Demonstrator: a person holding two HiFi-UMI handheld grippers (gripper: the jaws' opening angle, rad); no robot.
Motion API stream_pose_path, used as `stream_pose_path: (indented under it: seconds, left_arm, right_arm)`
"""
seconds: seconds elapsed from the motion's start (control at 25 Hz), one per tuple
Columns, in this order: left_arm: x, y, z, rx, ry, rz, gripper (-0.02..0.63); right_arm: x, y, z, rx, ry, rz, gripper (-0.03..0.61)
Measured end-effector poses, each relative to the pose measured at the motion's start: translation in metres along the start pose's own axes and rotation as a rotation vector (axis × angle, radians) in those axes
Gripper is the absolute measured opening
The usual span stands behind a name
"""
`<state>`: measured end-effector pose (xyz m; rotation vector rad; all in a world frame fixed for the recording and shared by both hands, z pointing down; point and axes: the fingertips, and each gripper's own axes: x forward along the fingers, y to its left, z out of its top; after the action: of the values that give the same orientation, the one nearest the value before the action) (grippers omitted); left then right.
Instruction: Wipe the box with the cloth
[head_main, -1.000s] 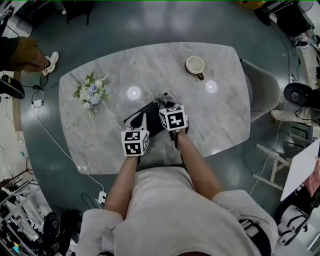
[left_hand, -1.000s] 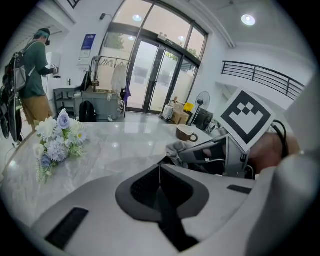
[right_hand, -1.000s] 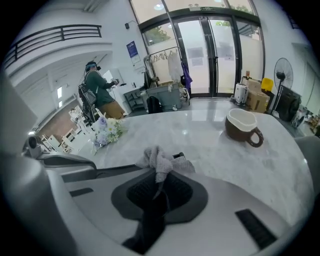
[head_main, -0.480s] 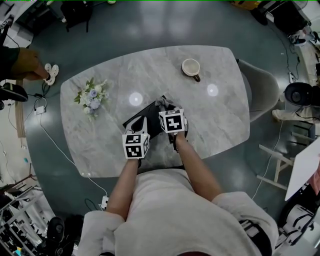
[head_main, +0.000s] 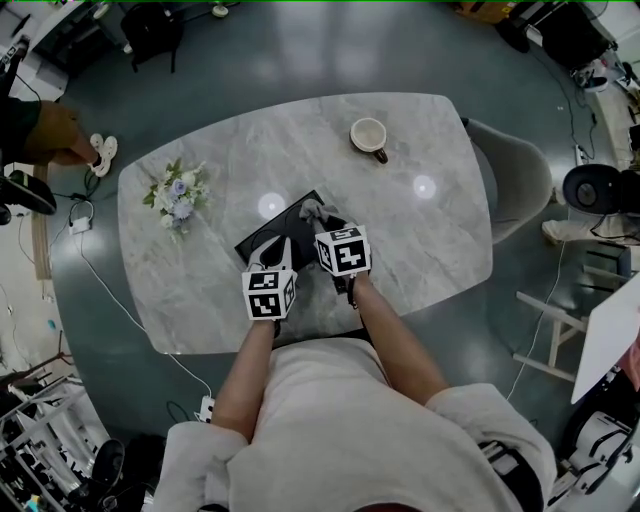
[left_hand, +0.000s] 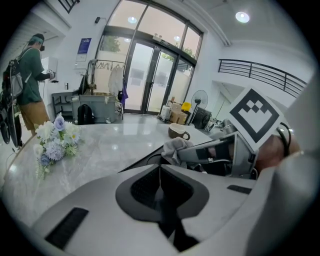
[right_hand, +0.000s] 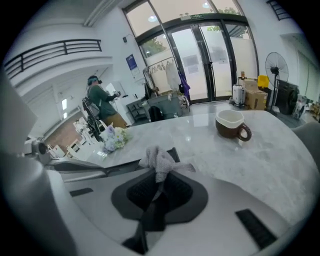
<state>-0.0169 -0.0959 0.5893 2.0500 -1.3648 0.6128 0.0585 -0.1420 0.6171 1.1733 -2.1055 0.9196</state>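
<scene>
A flat black box (head_main: 277, 222) lies on the marble table (head_main: 420, 250) in front of me. My left gripper (head_main: 273, 250) is shut, its tips at the box's near edge (left_hand: 142, 161); nothing shows between its pads. My right gripper (head_main: 318, 220) is shut on a crumpled grey cloth (head_main: 311, 209) held over the box's right side. In the right gripper view the cloth (right_hand: 159, 159) bunches out of the jaws, with a black corner of the box (right_hand: 173, 153) behind it. The left gripper view shows the cloth (left_hand: 174, 147) and the right gripper (left_hand: 216, 155) just ahead.
A brown-and-white cup (head_main: 368, 136) stands at the table's far right. A small bunch of flowers (head_main: 177, 194) lies at the far left. A person (left_hand: 30, 82) stands off beyond the table's left end. A grey chair (head_main: 515, 180) sits at the right end.
The head view has shifted a little. Both grippers stay at the box, the right one still shut on the cloth.
</scene>
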Motion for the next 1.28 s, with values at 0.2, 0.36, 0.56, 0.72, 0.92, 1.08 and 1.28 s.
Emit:
stream_pose_path:
  seconds: [0.2,0.36,0.56,0.72,0.92,1.08,1.28]
  left_arm:
    - [-0.016,-0.006,0.005,-0.017,-0.042,0.057,0.029]
    - [-0.041,-0.006,0.01,-0.02,-0.109,0.111,0.029]
    - [-0.071,0.004,0.003,-0.013,-0.143,0.163,0.029]
    - [-0.09,0.014,-0.004,-0.021,-0.166,0.181,0.029]
    - [-0.116,0.012,-0.011,-0.043,-0.216,0.196,0.029]
    - [-0.153,0.011,-0.019,-0.047,-0.257,0.2,0.029]
    - [-0.202,0.002,-0.033,0.038,-0.309,0.249,0.029]
  right_arm:
    - [-0.031,0.014,0.013,-0.046,-0.137,0.123,0.049]
    - [-0.053,0.027,0.021,-0.117,-0.256,0.165,0.049]
    - [-0.071,0.054,0.025,-0.192,-0.354,0.19,0.048]
    - [-0.079,0.072,0.02,-0.235,-0.368,0.185,0.049]
    - [-0.104,0.084,0.013,-0.285,-0.404,0.16,0.048]
    - [-0.126,0.111,0.004,-0.329,-0.429,0.149,0.048]
    - [-0.156,0.148,-0.008,-0.36,-0.471,0.141,0.049]
